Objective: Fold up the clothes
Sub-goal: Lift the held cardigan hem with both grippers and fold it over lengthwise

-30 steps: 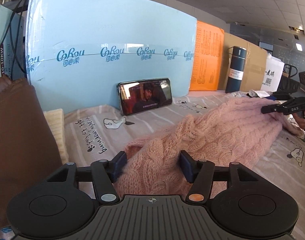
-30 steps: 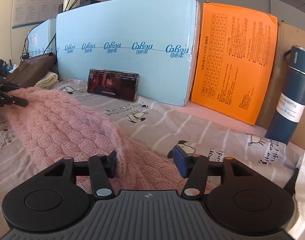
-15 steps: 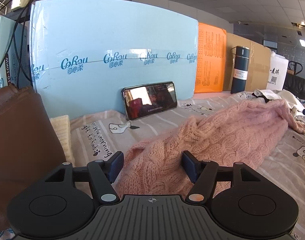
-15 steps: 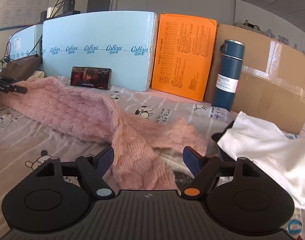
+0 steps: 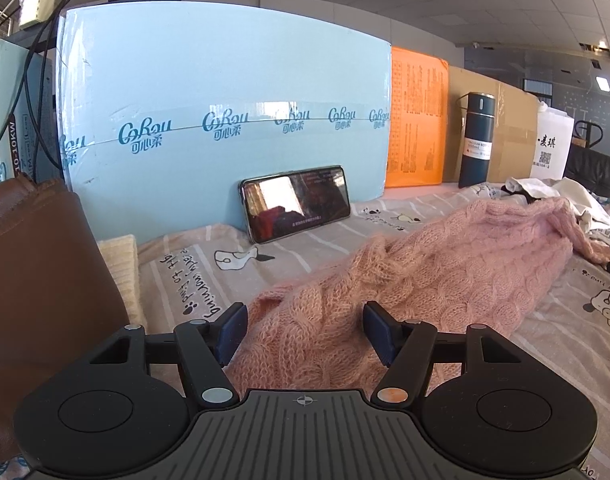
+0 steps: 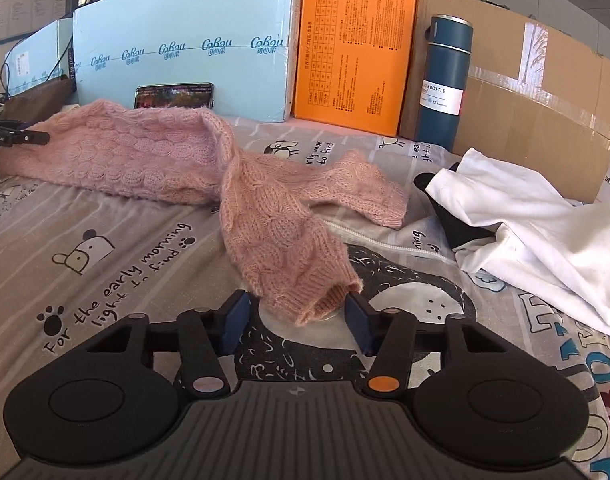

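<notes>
The bed (image 6: 117,240), under a cartoon-print sheet, carries a pink knit sweater (image 6: 145,156) stretched across it toward the back edge, where a blue box (image 5: 225,128) props a phone (image 5: 297,208). Only the right wrist view shows both sleeves trailing forward and a white garment (image 6: 525,216) at the right edge; only the left wrist view shows a brown bag (image 5: 37,280) at the left edge. The left tool (image 5: 303,330) points gently downward, clenched on the sweater's bunched end. The right tool (image 6: 297,320), angled down, is closing around a sleeve cuff (image 6: 321,296), pads not yet pressing
</notes>
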